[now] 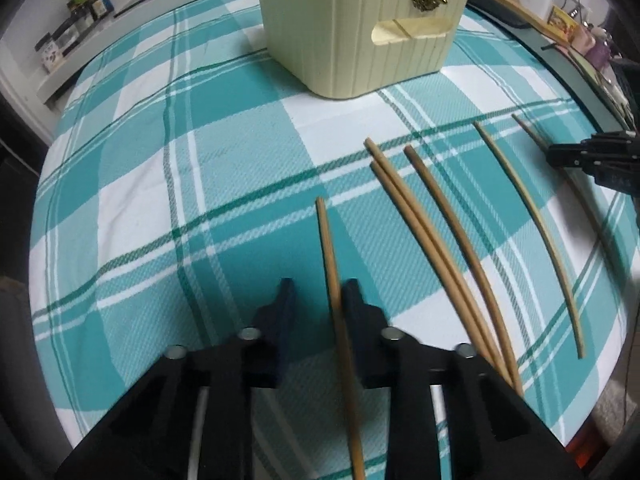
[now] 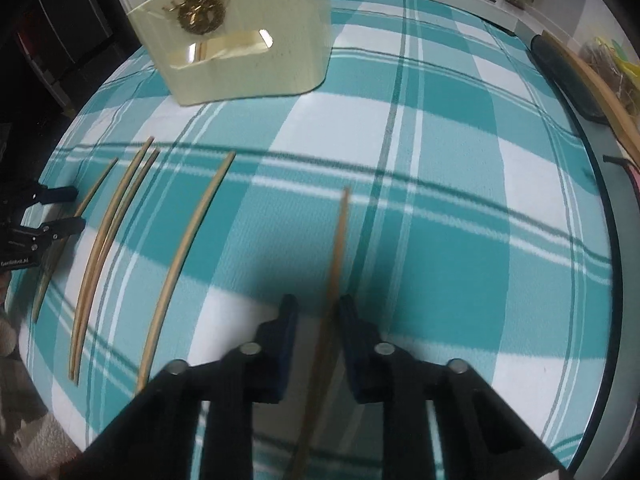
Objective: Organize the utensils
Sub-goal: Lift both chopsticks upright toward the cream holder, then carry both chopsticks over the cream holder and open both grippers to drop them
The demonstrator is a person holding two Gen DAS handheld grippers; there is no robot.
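Bare cloth beside the holder.

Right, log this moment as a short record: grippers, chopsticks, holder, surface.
left gripper: open, astride the leftmost chopstick, not clamped
right gripper: open, astride the rightmost chopstick, not clamped
other chopsticks: four lying between them in the left wrist view, two of them touching
holder: cream, ribbed, gold ornament, upright beyond the chopsticks
surface: teal and white plaid tablecloth

Tabletop w/ teal-white plaid cloth. Jars & bottles on shelf, far left bkgd. Wooden strip along tabletop's right edge; cluttered items beyond, indistinct.
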